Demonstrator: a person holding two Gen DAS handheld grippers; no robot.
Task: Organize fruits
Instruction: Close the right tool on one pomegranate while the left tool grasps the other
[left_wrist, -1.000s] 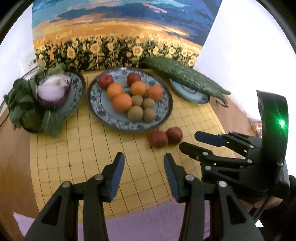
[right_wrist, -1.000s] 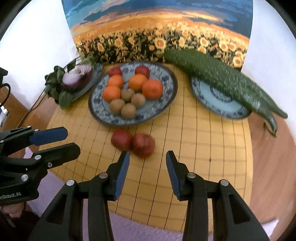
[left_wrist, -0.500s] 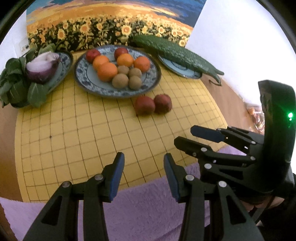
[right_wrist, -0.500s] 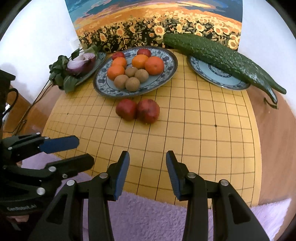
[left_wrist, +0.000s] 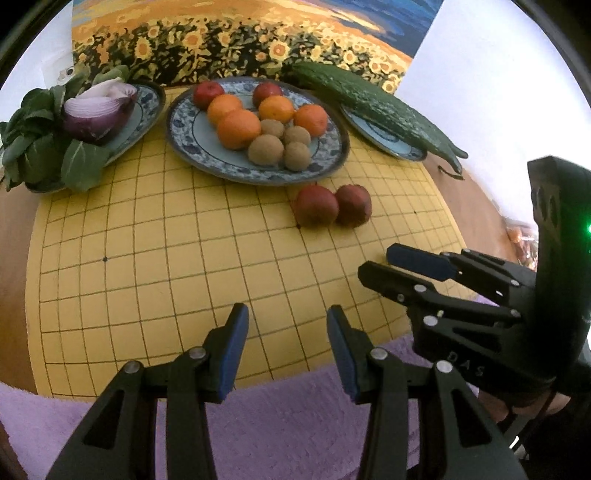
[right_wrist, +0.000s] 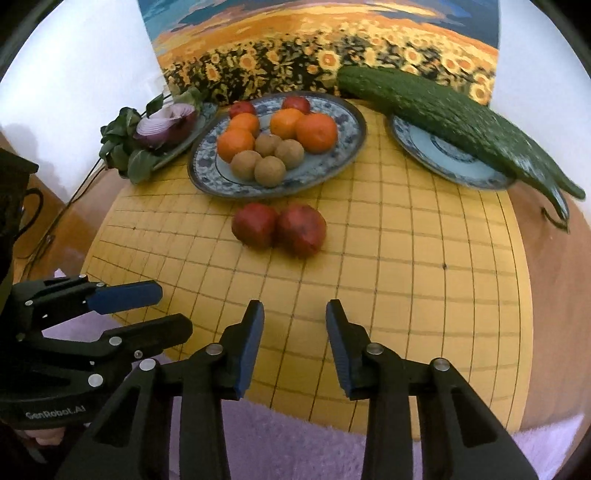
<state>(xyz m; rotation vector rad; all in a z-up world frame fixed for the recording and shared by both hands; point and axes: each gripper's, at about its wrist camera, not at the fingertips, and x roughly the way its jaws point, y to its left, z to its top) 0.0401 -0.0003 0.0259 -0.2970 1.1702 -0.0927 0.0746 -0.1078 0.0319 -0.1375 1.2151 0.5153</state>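
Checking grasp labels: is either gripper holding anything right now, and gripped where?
Nothing is held. The left gripper and right gripper both stand open over the yellow grid board; the right's jaws have just been closing, on nothing. The two red fruits lie untouched.

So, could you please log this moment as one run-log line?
left gripper: open, empty | right gripper: open, closing, empty | two red fruits: on board, outside fruit plate

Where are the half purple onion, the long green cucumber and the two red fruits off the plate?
purple onion (left_wrist: 98, 110), left wrist view, cut face.
cucumber (right_wrist: 443, 110), right wrist view, middle of its body.
two red fruits (right_wrist: 299, 229), right wrist view, right one's top.
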